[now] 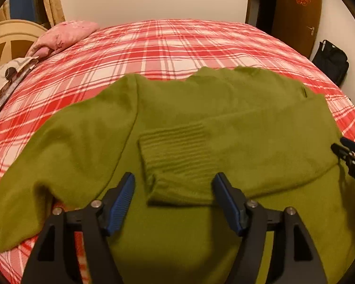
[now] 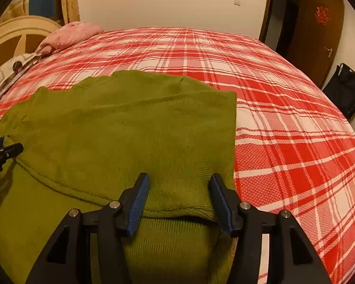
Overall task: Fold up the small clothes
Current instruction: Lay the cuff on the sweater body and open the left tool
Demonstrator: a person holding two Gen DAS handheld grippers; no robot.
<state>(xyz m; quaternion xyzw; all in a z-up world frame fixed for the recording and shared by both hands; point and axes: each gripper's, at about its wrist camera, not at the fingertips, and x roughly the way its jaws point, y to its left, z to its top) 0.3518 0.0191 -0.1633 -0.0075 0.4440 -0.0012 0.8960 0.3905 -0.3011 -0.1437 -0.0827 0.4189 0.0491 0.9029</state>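
1. In the left wrist view, the green sweater (image 1: 182,123) lay spread on the red plaid bed (image 1: 177,45), filling the middle and lower frame.
2. One sleeve was folded across the body, its ribbed cuff (image 1: 177,161) lying just ahead of the left hand-held gripper (image 1: 174,195), whose blue pads stood wide apart and held nothing.
3. The other sleeve ran out toward 8 o'clock. A pink pillow (image 1: 64,35) sat at 10 o'clock.
4. In the right wrist view, the sweater (image 2: 120,127) covered the frame's left half, its folded edge straight at 2 o'clock.
5. The right hand-held gripper (image 2: 178,197) was wide open over the fabric, gripping nothing.
6. The left hand-held gripper (image 2: 2,152) showed at 9 o'clock.
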